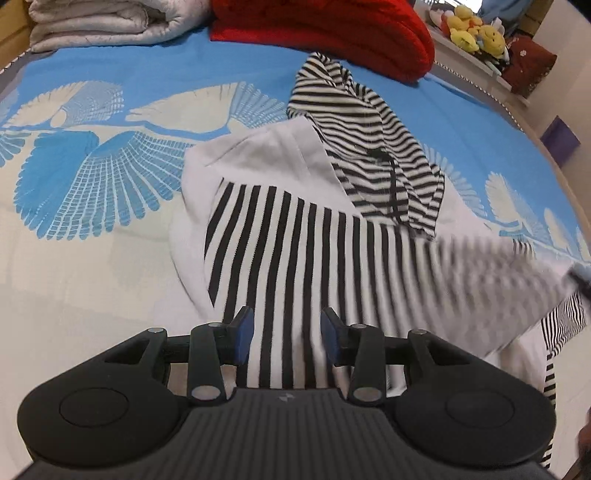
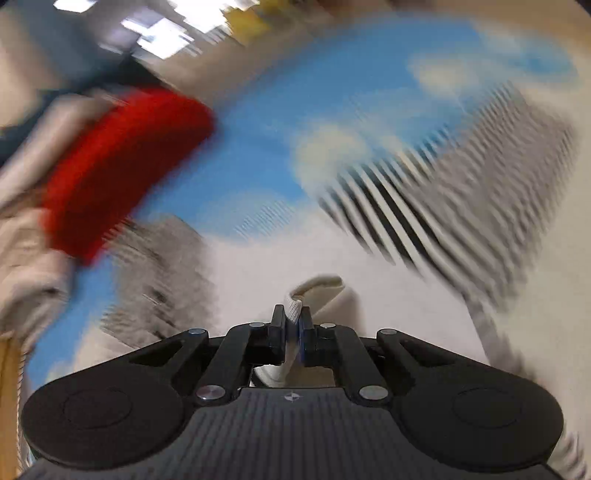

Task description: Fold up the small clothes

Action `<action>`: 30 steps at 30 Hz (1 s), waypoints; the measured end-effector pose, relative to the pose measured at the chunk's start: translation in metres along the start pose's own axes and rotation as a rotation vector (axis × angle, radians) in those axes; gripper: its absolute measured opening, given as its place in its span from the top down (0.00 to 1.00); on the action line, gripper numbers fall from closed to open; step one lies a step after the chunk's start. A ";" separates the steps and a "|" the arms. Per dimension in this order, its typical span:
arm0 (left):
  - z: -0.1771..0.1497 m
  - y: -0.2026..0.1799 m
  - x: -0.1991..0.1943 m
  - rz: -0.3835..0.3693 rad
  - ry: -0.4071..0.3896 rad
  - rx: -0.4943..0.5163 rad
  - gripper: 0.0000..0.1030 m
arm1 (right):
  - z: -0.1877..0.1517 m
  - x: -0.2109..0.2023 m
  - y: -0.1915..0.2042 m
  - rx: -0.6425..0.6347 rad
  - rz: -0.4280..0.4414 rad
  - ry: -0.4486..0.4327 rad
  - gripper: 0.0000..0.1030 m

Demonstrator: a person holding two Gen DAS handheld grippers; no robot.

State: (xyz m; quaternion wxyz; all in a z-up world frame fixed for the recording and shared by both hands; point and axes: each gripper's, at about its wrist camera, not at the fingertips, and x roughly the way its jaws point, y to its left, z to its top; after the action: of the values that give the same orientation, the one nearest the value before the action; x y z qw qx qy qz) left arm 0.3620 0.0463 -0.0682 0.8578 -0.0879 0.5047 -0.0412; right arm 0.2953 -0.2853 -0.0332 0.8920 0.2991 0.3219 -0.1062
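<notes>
A small white garment with a black-and-white striped panel (image 1: 295,243) lies on the bed, its narrow-striped hood or sleeve (image 1: 369,147) flopped over its top. My left gripper (image 1: 287,338) is open, its blue pads just above the garment's near hem, holding nothing. My right gripper (image 2: 293,323) is shut on a white ribbed edge of the garment (image 2: 295,306). The right wrist view is heavily motion-blurred; the striped panel (image 2: 424,206) shows ahead and to the right. The garment's right side in the left wrist view (image 1: 498,273) is lifted and blurred.
The bed has a blue and cream patterned cover (image 1: 110,177). A red blanket (image 1: 332,33) and a folded white quilt (image 1: 103,26) lie at the far side. Yellow plush toys (image 1: 476,29) sit on a shelf at the far right.
</notes>
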 end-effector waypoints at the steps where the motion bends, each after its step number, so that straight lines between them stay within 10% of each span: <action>1: 0.000 -0.001 0.001 0.001 0.007 0.011 0.57 | 0.001 -0.009 0.006 -0.038 0.035 -0.060 0.94; 4: -0.003 -0.002 0.005 0.011 0.020 0.038 0.57 | 0.000 -0.006 0.006 -0.078 -0.027 -0.067 0.93; 9: -0.006 0.004 0.009 0.035 0.039 0.050 0.57 | -0.009 0.034 -0.037 0.021 -0.385 0.146 0.87; 15: -0.007 0.002 0.009 0.027 0.045 0.070 0.57 | -0.001 0.008 -0.003 -0.162 -0.220 -0.056 0.80; 21: -0.022 -0.001 0.032 0.092 0.136 0.109 0.57 | -0.016 0.059 -0.028 -0.067 -0.254 0.310 0.78; 30: -0.010 -0.021 0.001 0.032 0.005 0.104 0.57 | 0.000 0.041 -0.022 -0.089 -0.205 0.210 0.77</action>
State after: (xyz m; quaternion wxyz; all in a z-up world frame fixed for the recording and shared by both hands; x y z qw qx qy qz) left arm 0.3545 0.0243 -0.0697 0.8604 -0.0349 0.5055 -0.0537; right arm 0.3183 -0.3026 -0.0694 0.8502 0.2342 0.4469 -0.1504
